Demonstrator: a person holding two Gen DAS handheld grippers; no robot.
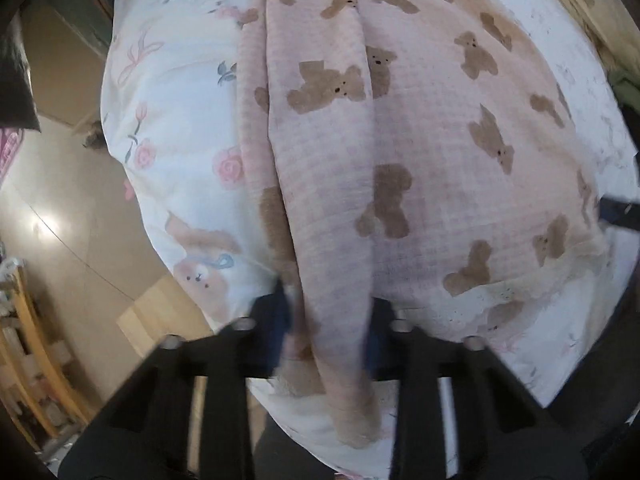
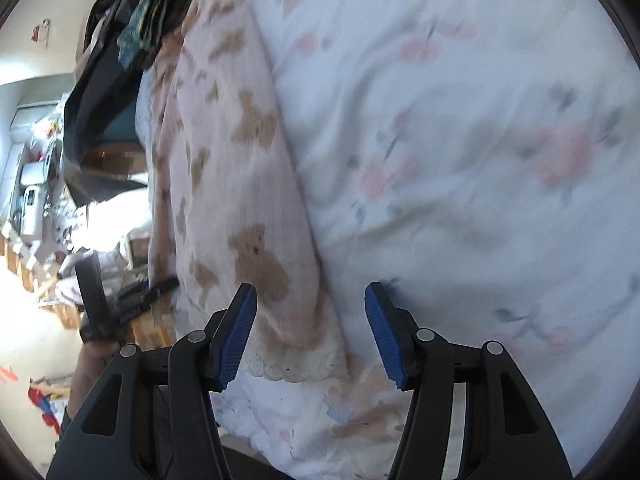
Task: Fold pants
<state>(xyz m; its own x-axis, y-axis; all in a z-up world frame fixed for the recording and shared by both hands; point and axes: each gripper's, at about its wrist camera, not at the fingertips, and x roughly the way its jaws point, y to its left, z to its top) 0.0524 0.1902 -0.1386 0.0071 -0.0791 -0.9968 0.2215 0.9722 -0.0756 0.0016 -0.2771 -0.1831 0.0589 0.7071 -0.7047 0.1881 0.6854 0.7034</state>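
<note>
The pants (image 1: 420,140) are pale pink waffle cloth with brown teddy bears, spread over a white floral bed sheet (image 1: 180,128). My left gripper (image 1: 330,316) is shut on a bunched fold of the pants that runs between its fingers toward the camera. In the right wrist view the pants (image 2: 224,184) lie along the left part of the bed, with a lace-trimmed hem (image 2: 296,364) near the front. My right gripper (image 2: 312,320) is open with its blue pads (image 2: 240,332) apart, over the hem and the sheet (image 2: 480,160).
The bed edge drops to a beige floor (image 1: 60,208) on the left, with a wooden block (image 1: 160,316) and a wooden rack (image 1: 28,360). In the right wrist view dark clothes (image 2: 120,40) pile at the far end, and cluttered shelves (image 2: 36,200) stand left.
</note>
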